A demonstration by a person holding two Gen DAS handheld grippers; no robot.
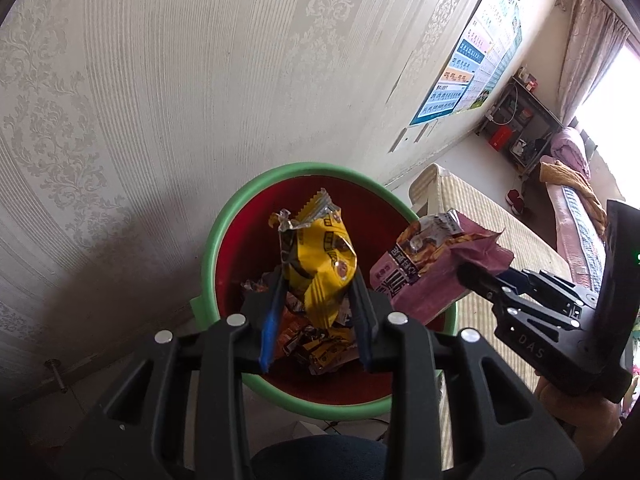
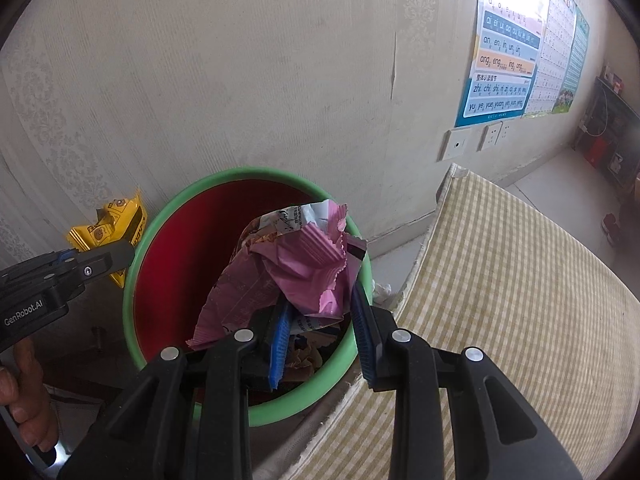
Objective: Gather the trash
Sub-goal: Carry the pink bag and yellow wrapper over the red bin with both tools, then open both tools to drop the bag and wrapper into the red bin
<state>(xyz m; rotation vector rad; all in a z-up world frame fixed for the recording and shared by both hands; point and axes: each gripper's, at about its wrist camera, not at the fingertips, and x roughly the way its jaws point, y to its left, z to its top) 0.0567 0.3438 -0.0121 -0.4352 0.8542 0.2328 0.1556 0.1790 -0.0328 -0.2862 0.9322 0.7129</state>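
While both wrappers hang over the waste bin (image 1: 224,236), neither has been let go. The left gripper (image 1: 318,280) pinches a yellow snack wrapper (image 1: 320,264) by its lower end, the crumpled foil top standing up above the fingers; in the left wrist view it sits directly over the red interior of the bin. The right gripper (image 2: 320,300) pinches a pink snack bag (image 2: 304,272), its torn serrated mouth upward, and in the right wrist view the bag hangs over the right-hand part of the bin's opening, close to the green rim (image 2: 256,172).

The bin stands on the floor against the patterned wall, just beside a piece of furniture covered in checked cloth (image 2: 500,300). Its bottom already holds several crumpled wrappers (image 1: 320,348), orange, yellow and silver, so part of the collecting appears done. A small white scrap (image 2: 382,292) lies between the bin and the checked cloth; whether it counts as trash to be picked up cannot be told.

Judgement: the task is well advanced, at the deposit step for two items at once. What remains is to spread both grippers so the wrappers fall inside. The yellow wrapper looks safely centred. The pink bag is wide and light and sits nearer the rim, so it may catch on the edge or slide outside. No other loose trash is visible on the cloth.
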